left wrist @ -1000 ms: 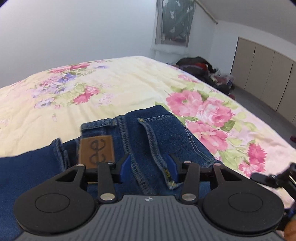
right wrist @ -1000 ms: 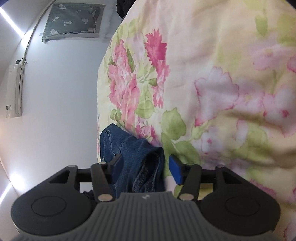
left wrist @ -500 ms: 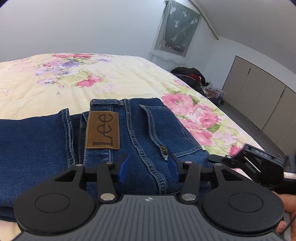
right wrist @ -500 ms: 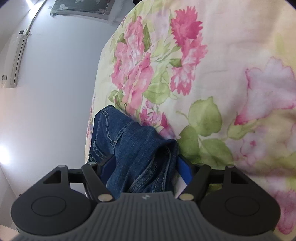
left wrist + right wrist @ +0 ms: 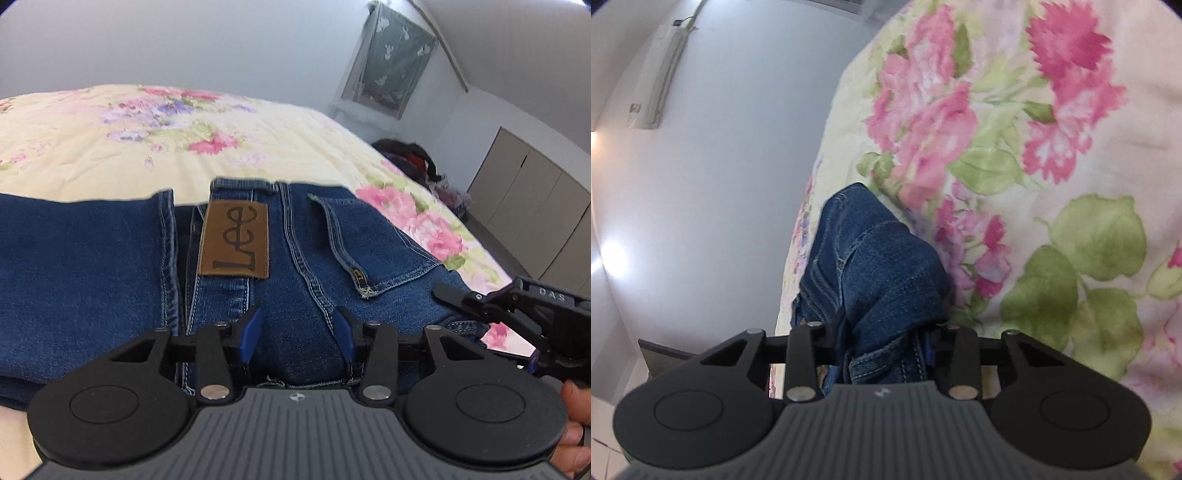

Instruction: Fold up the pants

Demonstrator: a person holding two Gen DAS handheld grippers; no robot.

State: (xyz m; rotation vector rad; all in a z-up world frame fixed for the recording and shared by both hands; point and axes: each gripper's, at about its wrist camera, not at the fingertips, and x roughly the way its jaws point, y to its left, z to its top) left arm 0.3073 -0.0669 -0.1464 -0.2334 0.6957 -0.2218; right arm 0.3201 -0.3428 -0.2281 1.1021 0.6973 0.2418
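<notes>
Jaws of the right gripper (image 5: 882,345) have just closed, pinching a jeans (image 5: 295,258) fold; left gripper (image 5: 297,334) jaws stand spread over denim below the "Lee" patch (image 5: 234,240), now nearer, on the bed (image 5: 147,147)
</notes>
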